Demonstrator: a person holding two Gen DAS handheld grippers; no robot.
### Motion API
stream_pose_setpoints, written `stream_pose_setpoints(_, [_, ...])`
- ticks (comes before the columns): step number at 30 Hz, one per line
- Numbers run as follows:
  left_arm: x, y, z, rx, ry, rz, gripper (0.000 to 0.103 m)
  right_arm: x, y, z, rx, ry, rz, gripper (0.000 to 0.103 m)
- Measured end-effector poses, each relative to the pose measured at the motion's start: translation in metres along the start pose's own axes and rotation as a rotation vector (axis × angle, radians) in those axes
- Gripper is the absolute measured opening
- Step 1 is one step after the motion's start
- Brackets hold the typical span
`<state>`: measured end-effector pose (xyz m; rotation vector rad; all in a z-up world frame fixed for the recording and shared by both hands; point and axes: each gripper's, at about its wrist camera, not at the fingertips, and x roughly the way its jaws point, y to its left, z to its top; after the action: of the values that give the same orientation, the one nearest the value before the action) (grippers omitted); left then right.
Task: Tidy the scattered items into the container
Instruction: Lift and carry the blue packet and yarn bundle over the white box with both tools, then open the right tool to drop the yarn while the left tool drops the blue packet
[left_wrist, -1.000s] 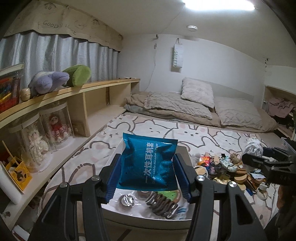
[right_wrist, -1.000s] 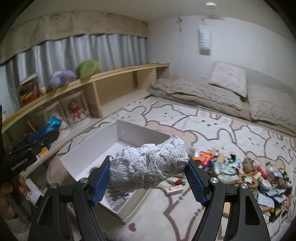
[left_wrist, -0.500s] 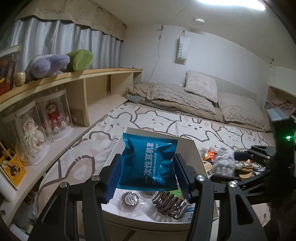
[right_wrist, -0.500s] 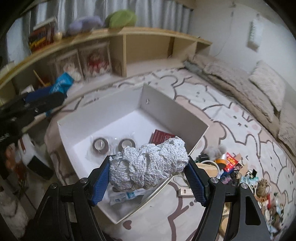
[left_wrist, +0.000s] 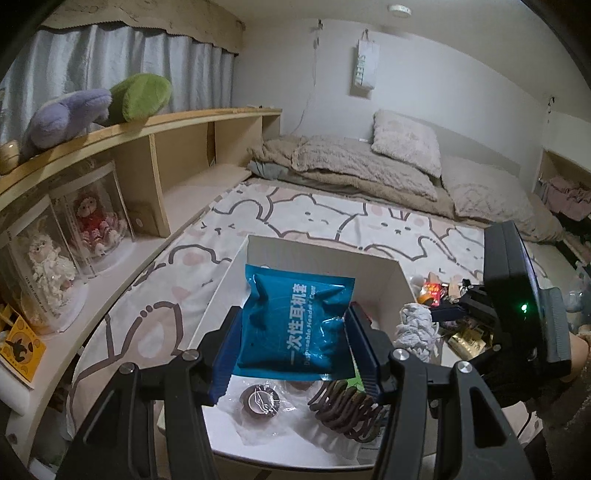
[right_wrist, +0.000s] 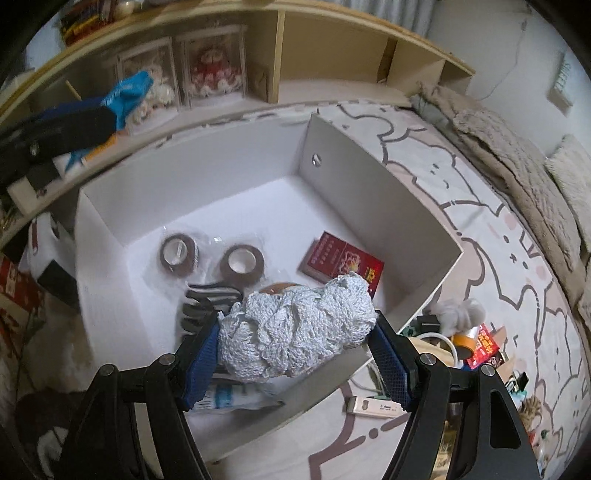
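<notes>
The right gripper, clamped on a bundle whose long axis ran crosswise between its pads, hung over the near wall of the box, which lay ahead and below. The left gripper, clamped on a blue packet, hung over the box's opposite end. Only the right view showed the red pack and two tape rolls on the floor.
</notes>
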<state>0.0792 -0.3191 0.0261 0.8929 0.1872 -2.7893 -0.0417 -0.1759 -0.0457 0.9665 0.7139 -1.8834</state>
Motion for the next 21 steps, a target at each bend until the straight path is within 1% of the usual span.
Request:
stream_pose_setpoints(4, [0.018,-0.005,0.002,0.004,0.057,-0.009,0.056,0.006,-0.005,-0.007,-0.034,0.020,0.018,0.076])
stream_pose_setpoints(9, [0.042,-0.011,0.008,0.010,0.123,-0.012,0.056,0.006,-0.005,-0.009,-0.085,0.011,0.032,0.076])
stream_pose_setpoints(13, [0.066,-0.019,0.012,0.038,0.199,-0.008,0.056,0.009,-0.003,-0.011,-0.137,0.004,0.028,0.077])
stream_pose_setpoints(17, [0.084,-0.024,0.016,0.050,0.258,-0.008,0.056,0.011,-0.001,-0.012,-0.187,0.004,0.033,0.081])
stream_pose_setpoints(21, [0.105,-0.026,0.019,0.050,0.325,-0.003,0.056,0.010,0.001,-0.015,-0.245,-0.016,0.010,0.084])
